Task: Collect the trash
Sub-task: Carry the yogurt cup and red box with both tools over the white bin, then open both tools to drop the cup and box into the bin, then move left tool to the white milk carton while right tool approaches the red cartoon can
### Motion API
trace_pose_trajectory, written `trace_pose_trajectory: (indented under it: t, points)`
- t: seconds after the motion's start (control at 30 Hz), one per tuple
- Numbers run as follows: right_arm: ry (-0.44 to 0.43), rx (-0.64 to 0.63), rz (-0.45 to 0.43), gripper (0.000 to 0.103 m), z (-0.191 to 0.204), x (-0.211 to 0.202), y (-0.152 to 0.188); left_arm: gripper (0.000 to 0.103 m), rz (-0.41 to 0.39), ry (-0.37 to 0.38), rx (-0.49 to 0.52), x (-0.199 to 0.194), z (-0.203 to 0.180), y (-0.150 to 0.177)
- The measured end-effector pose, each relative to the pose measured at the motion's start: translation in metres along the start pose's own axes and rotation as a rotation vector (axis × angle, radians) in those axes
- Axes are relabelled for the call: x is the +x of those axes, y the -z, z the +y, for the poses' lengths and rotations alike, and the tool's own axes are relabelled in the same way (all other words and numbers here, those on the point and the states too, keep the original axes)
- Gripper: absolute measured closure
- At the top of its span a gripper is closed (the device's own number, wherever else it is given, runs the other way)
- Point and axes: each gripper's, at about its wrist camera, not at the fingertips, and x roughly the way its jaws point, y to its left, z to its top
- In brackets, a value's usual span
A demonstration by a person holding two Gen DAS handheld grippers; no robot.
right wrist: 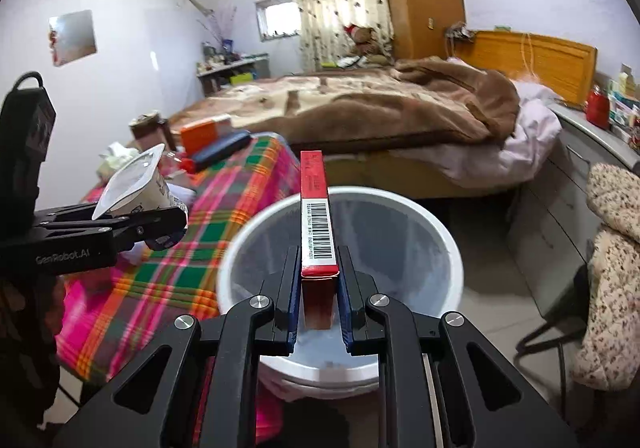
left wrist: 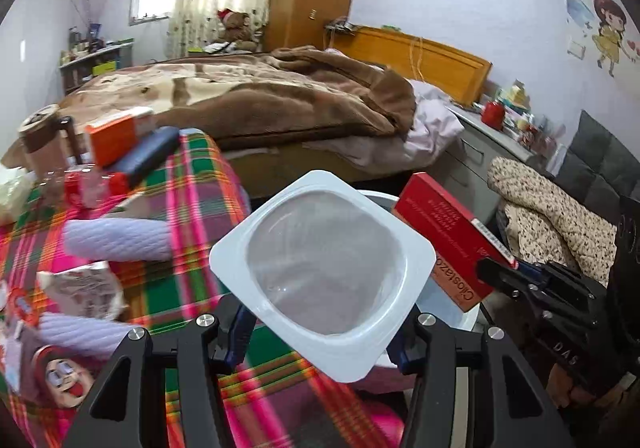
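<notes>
The white yogurt cup, its foil-sealed top tilted toward the camera, is pinched by its body between the blue pads of the left gripper, above the edge of the plaid tablecloth and just beside the white trash bucket. The right gripper is clamped on the end of a flat red medicine box, which it holds edge-up with the barcode strip on top, directly over the mouth of the bucket; the bucket stands on the tiled floor against the table. In the left wrist view the box juts out past the cup's right corner, apart from it. On the tablecloth behind lie an orange-and-white box, a dark blue case leaning on it, and a pale knitted roll. Beyond the table a bed with a brown blanket fills the room.
</notes>
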Motion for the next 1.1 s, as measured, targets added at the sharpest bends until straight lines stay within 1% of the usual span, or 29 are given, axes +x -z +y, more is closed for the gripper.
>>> trace_pose_trajectory:
  t: [0.17, 0.27, 0.4, 0.47, 0.53, 0.57, 0.6, 0.63, 0.67, 0.9, 1.1]
  points:
    - [0.044, 0.010, 0.035, 0.086, -0.013, 0.009, 0.002, 0.049, 0.031, 0.029, 0.026, 0.024, -0.018, -0.004]
    - [0.067, 0.014, 0.054, 0.086, -0.018, 0.013, 0.003, 0.049, 0.048, 0.021, 0.035, 0.039, -0.022, -0.005]
    - [0.090, 0.014, 0.070, 0.085, -0.022, 0.017, 0.003, 0.049, 0.060, 0.034, 0.024, 0.047, -0.024, -0.008]
    - [0.093, 0.012, 0.075, 0.084, -0.024, 0.017, 0.003, 0.046, 0.058, 0.034, 0.029, 0.049, -0.024, -0.008]
    - [0.098, -0.002, 0.070, 0.082, -0.022, 0.014, 0.005, 0.031, 0.057, 0.040, 0.011, 0.048, -0.020, -0.008]
    - [0.104, -0.004, 0.069, 0.074, -0.023, 0.015, 0.005, 0.030, 0.053, 0.047, -0.001, 0.047, -0.019, -0.008]
    - [0.110, -0.005, 0.067, 0.069, -0.022, 0.013, 0.006, 0.030, 0.047, 0.053, -0.009, 0.045, -0.017, -0.008]
    - [0.108, -0.004, 0.066, 0.060, -0.022, 0.014, 0.005, 0.030, 0.042, 0.053, -0.011, 0.043, -0.016, -0.008]
    - [0.103, -0.001, 0.064, 0.058, -0.021, 0.012, 0.005, 0.030, 0.038, 0.046, -0.010, 0.041, -0.015, -0.008]
    - [0.083, 0.017, 0.038, 0.058, -0.016, 0.005, 0.000, 0.030, 0.010, 0.009, -0.030, 0.021, -0.003, -0.006]
    - [0.060, 0.020, 0.007, 0.058, -0.004, -0.001, -0.004, 0.030, -0.022, -0.017, -0.073, -0.003, 0.017, 0.000]
